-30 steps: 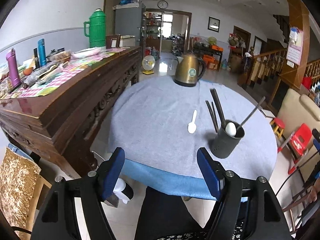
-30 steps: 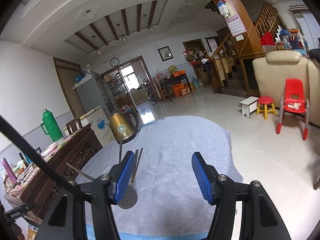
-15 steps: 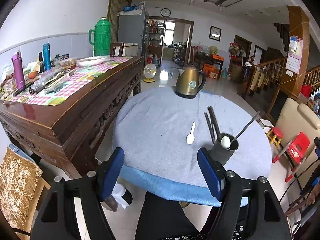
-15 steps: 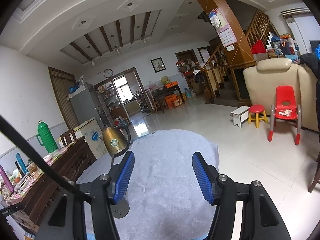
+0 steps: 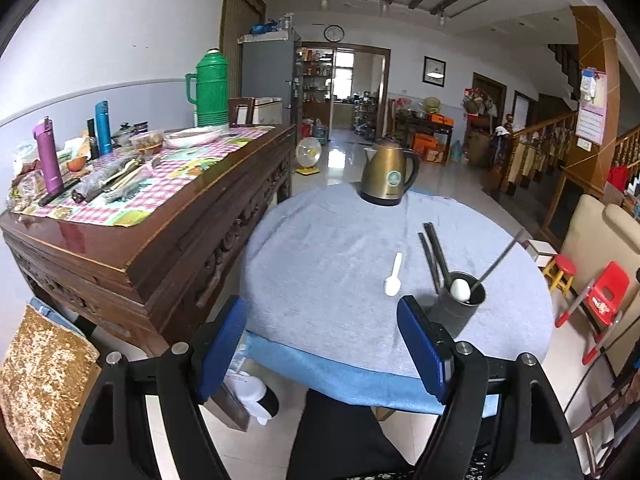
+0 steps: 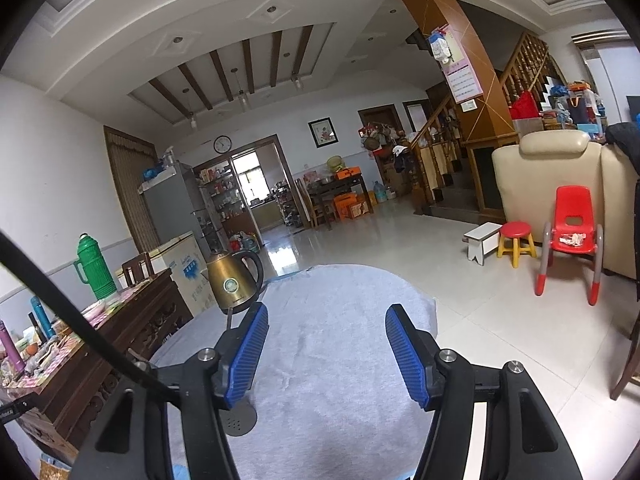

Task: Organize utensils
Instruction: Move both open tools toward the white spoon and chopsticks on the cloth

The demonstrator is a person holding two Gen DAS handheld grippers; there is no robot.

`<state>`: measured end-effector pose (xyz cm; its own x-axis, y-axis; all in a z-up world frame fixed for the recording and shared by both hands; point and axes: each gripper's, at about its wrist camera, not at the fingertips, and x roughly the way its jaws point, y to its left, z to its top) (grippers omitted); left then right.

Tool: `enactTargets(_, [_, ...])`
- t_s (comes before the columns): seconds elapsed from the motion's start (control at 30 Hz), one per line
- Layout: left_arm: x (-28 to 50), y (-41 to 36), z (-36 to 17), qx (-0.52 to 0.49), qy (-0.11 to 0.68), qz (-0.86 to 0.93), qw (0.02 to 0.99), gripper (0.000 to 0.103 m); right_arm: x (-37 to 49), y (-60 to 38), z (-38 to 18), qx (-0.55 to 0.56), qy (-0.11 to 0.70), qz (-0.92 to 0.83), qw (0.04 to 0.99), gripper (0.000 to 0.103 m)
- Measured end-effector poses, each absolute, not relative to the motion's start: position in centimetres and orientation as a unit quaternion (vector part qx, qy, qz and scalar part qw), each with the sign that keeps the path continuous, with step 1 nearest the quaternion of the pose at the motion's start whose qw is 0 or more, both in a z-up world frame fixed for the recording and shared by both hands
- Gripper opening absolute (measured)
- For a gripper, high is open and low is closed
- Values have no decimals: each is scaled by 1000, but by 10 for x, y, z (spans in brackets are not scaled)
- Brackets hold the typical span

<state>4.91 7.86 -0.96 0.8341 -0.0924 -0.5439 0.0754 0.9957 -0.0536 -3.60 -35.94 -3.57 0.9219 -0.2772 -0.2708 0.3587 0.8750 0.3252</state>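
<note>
A dark grey utensil holder (image 5: 460, 308) stands near the front right of the round grey-clothed table (image 5: 320, 248). It holds dark chopsticks (image 5: 434, 256), a white spoon (image 5: 460, 288) and a thin metal handle (image 5: 500, 258). Another white spoon (image 5: 393, 280) lies loose on the cloth just left of the holder. My left gripper (image 5: 320, 308) hangs open and empty in front of the table's near edge. The right gripper (image 6: 327, 312) is open and empty above the cloth. Under its left finger peeks a grey rounded part with small holes (image 6: 239, 422), mostly hidden.
A gold kettle (image 5: 388, 180) stands at the table's far edge. A carved wooden sideboard (image 5: 160, 240) with bottles and a green thermos (image 5: 210, 88) runs along the left. A red child's chair (image 6: 572, 232), small stools and a cream sofa (image 6: 552, 176) stand to the right.
Both cameras have risen and drawn back, so the table and holder look smaller and lower. In the right wrist view the chopsticks have slipped behind the left finger. Both grippers stay open.
</note>
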Motion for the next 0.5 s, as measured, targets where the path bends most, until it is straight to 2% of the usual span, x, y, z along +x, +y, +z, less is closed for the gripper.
enactTargets(0.17, [64,82,-1,-9,262,-11,965,86,-22,-353,-31,177,123,-151,965,66])
enactTargets(0.5, [136,86,-4,-6,290,42,956,86,25,-380,-45,224,150,-144,952,67])
